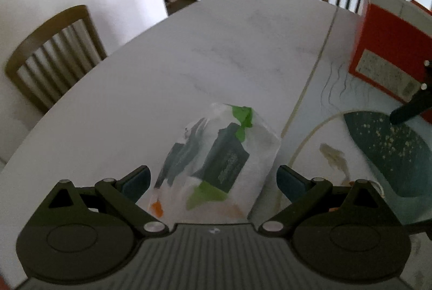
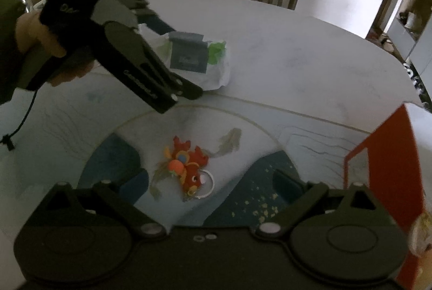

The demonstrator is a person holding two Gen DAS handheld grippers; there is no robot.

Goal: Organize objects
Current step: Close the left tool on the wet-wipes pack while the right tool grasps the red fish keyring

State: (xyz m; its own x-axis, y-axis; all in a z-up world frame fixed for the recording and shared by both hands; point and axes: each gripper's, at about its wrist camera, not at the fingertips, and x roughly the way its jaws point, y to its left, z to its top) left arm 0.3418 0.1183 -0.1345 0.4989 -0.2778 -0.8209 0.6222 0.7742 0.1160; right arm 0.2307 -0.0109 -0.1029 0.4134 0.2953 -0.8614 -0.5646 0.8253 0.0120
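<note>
The left tool [image 1: 213,178] is shown released, its jaws spread to either side of a clear plastic packet [image 1: 216,163] that lies flat on the white tabletop [image 1: 216,47], just short of the seam where the patterned mat [image 1: 337,106] begins. The right tool [image 2: 210,186] is likewise spread wide and grasps nothing; a red fish keychain [image 2: 189,168] is seen between its fingers, resting on the mat's central roundel. A red box [image 1: 388,47] stands at the mat's right edge. Wooden chairs [image 1: 54,55] are seen beyond the tabletop's far edge.
</note>
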